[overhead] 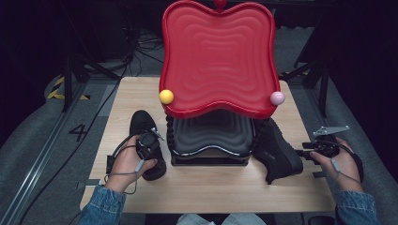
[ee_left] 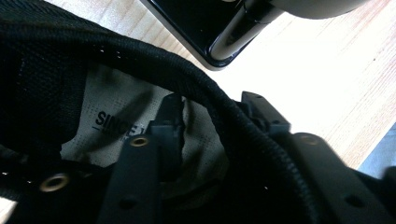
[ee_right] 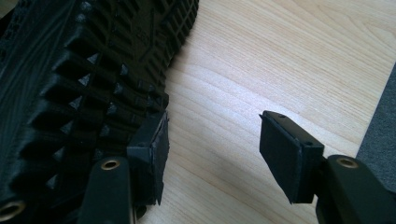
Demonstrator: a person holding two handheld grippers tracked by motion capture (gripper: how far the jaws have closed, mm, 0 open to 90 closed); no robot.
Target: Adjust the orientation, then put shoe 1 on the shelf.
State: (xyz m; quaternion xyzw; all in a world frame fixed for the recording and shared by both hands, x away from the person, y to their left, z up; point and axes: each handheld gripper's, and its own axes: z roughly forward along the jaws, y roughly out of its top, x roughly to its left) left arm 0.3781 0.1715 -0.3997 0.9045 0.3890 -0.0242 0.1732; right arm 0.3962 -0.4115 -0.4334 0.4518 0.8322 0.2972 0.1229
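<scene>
A light wooden table (overhead: 211, 187) is seen from the high view, with a black stand (overhead: 210, 140) at its centre carrying a large red wavy-edged tray (overhead: 218, 56) tilted up towards the camera. A yellow ball (overhead: 166, 96) is fixed at the tray's lower left corner and a pink ball (overhead: 277, 98) at its lower right. Two black shoes are noted, one on either side of the stand. The left shoe (overhead: 141, 124) is standing upright on the table just beside the stand, its opening facing up. The left gripper (overhead: 149, 143) is held over that opening by the person's left hand (overhead: 127, 164). In the left gripper view, one of the fingers (ee_left: 168, 126) is seen inside the shoe against the beige printed insole (ee_left: 116, 116), the other is outside, and the padded collar (ee_left: 224, 121) of the shoe is caught between them; the fingers are closed onto it. The right shoe (overhead: 278, 152) is lying tipped on its side against the stand, with its heavily lugged sole (ee_right: 84, 79) turned towards the right gripper. The right gripper (overhead: 313, 149) is held low at the table's right edge by the right hand (overhead: 341, 164). In the right gripper view, its fingers (ee_right: 154, 154) are spread wide with nothing held, the near one being just beside the sole's edge; contact cannot be confirmed
</scene>
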